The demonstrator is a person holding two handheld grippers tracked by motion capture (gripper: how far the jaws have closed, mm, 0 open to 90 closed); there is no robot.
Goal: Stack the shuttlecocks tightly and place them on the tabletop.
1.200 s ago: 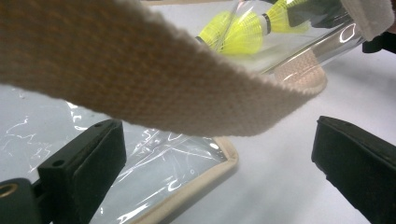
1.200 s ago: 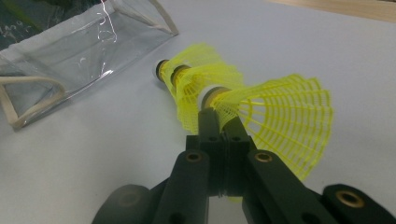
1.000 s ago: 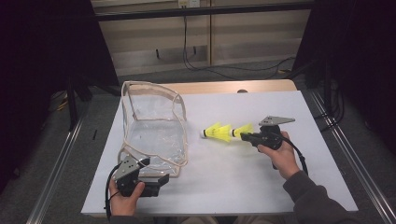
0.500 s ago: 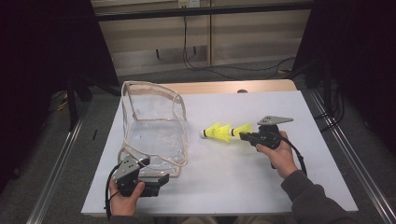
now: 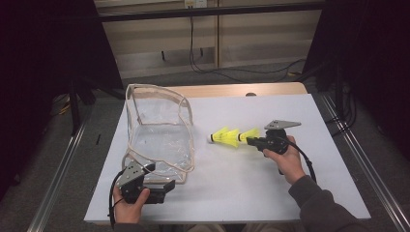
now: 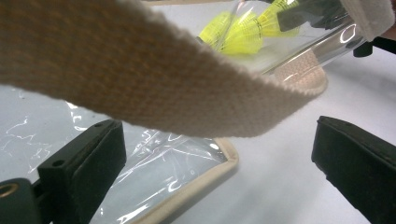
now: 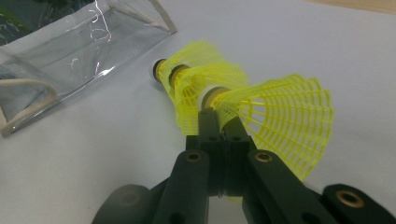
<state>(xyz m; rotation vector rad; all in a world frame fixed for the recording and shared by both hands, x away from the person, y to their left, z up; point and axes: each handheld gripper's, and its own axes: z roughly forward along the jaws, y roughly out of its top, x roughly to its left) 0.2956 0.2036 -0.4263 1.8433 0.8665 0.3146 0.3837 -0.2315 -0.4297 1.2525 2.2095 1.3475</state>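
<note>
your right tongs (image 5: 250,140) are clenched on the rear skirt of the yellow shuttlecock stack (image 5: 227,137), whose long axis points left at the clear bag (image 5: 159,130), beside your released left tongs (image 5: 162,187)

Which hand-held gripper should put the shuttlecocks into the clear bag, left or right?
Right. The right hand-held gripper is already shut on the yellow shuttlecocks beside the clear bag; the left hand-held gripper sits open by the bag's strap.

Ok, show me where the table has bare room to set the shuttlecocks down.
Bare: the white table behind the shuttlecocks, and the front strip between the left gripper and the right sleeve. Crowded: the left side, under the clear bag and its strap.
</note>
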